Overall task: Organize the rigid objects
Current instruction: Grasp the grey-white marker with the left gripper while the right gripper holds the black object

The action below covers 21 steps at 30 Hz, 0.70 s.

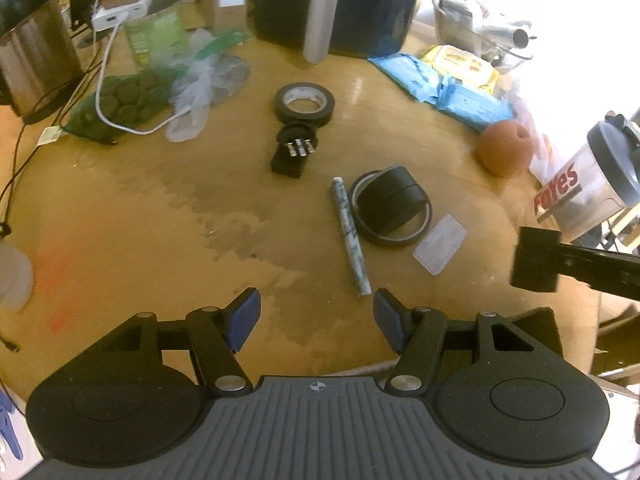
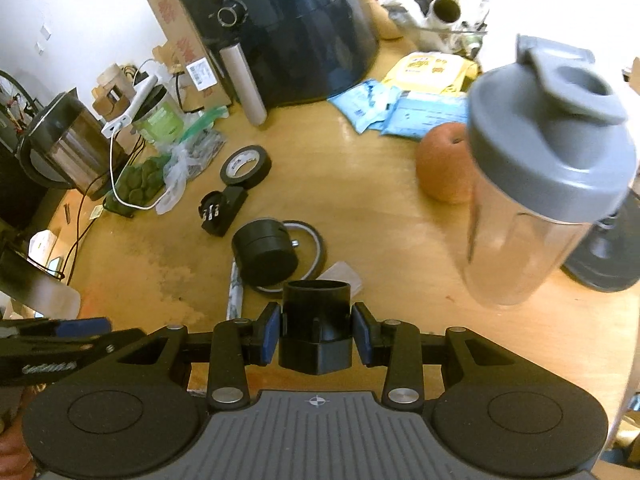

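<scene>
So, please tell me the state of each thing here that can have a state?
left gripper: jaws open, nothing between them
right gripper: jaws shut on black plastic part, held above the table
shaker bottle: lid on, spout cap flipped open
black tape roll: lying flat
marbled pen: lying flat
black caster wheel: resting on thin tape ring

Both tools match. The left gripper (image 1: 317, 316) and right gripper (image 2: 316, 332) each have a grey ribbed body with a small crosshair mark at its front edge, flanked by two round black housings. Black link arms with silver pivot screws run forward from the body to fingers (image 1: 245, 317) faced with blue pads (image 2: 271, 332).
</scene>
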{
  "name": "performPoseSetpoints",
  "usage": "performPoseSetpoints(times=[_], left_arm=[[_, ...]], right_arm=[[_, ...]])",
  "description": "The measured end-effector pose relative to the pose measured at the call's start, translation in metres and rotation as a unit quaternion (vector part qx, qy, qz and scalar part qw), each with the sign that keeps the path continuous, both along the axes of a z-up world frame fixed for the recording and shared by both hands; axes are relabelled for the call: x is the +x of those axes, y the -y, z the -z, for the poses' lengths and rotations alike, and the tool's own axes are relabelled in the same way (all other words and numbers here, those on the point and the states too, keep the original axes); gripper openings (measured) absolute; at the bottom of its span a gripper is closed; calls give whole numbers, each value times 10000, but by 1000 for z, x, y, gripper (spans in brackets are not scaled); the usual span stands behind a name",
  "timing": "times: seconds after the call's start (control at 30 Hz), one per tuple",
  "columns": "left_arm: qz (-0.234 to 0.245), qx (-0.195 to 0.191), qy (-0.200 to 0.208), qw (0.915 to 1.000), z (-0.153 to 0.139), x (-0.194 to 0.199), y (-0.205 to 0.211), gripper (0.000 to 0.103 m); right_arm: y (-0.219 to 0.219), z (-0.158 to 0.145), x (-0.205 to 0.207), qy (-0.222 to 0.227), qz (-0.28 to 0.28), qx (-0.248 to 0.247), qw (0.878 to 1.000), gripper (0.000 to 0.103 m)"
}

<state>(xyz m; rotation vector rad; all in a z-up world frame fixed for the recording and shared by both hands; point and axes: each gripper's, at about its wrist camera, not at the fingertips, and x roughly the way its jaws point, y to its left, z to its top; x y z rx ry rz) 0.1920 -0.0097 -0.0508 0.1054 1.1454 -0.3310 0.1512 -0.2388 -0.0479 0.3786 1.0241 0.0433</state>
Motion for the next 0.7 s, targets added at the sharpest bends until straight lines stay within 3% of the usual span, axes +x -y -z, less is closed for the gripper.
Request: performPoseSetpoints(times=[0.7], left_arm=[[639, 384, -86, 9972, 50, 42, 49, 61]], right_arm=[[35, -19, -49, 63, 637, -16, 9979, 41]])
